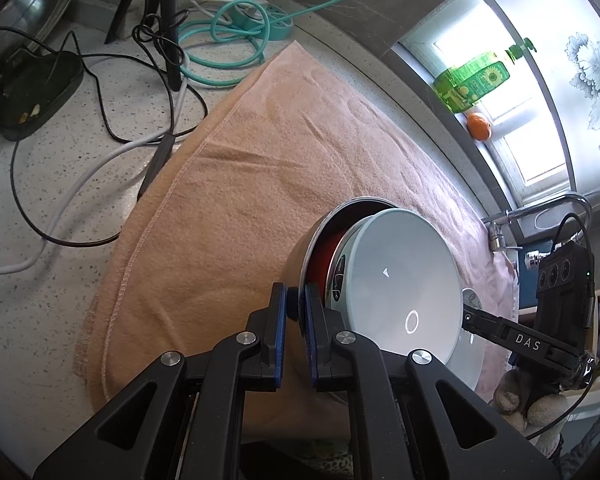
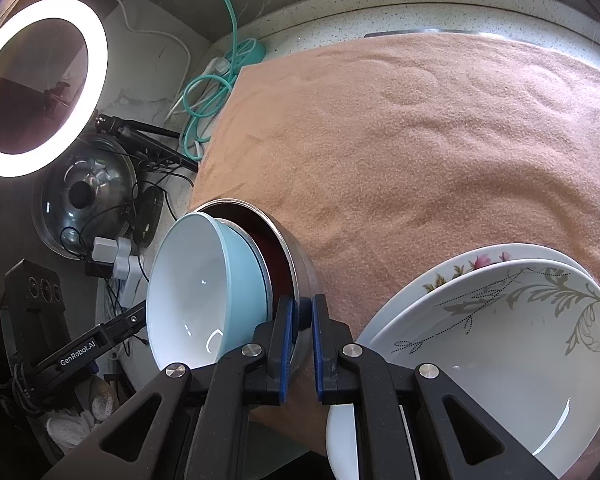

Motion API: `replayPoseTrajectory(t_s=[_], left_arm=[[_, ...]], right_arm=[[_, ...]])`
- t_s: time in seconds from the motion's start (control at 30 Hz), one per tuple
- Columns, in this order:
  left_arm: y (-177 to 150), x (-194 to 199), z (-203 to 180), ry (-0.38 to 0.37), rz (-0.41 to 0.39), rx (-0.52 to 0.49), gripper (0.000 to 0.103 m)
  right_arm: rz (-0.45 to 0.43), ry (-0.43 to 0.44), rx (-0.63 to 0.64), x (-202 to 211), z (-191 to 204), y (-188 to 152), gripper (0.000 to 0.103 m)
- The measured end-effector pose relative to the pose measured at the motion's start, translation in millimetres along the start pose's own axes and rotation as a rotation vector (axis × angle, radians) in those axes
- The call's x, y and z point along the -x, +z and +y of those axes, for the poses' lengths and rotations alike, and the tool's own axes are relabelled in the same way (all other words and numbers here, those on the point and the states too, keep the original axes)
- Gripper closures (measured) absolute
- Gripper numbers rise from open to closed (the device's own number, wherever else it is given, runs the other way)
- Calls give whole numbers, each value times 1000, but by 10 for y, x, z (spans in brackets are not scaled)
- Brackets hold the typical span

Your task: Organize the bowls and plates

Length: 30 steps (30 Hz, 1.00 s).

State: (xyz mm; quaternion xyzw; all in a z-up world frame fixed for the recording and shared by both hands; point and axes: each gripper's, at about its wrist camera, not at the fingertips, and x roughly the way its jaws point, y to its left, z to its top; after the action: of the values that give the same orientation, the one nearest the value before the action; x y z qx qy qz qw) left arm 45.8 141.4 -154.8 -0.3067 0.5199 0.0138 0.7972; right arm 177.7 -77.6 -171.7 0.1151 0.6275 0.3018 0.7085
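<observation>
Nested bowls (image 2: 220, 280), gripped on opposite rims by both grippers above a peach towel (image 2: 420, 152).

The stack comprises a light blue bowl (image 1: 404, 292) innermost, a dark red bowl (image 1: 334, 246), and an outer steel bowl (image 2: 300, 256). The left gripper (image 1: 296, 304) is clamped tight on the steel rim at 6 o'clock in its view; the right gripper (image 2: 302, 320) likewise pinches the steel rim at 6 o'clock in its view. Stacked floral plates (image 2: 500, 320) lie on the towel at 4 o'clock from the bowls in the right view. A lit ring light (image 2: 40, 84) stands at 10 o'clock.
</observation>
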Motion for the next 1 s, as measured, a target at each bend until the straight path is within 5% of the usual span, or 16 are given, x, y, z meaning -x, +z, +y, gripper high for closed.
replayPoseTrajectory(t_s=[1.0], left_arm=[[-31,294,-790,-90,-55,-146,96]], right_arm=[[-130,17,-16,915,-144,-153,94]])
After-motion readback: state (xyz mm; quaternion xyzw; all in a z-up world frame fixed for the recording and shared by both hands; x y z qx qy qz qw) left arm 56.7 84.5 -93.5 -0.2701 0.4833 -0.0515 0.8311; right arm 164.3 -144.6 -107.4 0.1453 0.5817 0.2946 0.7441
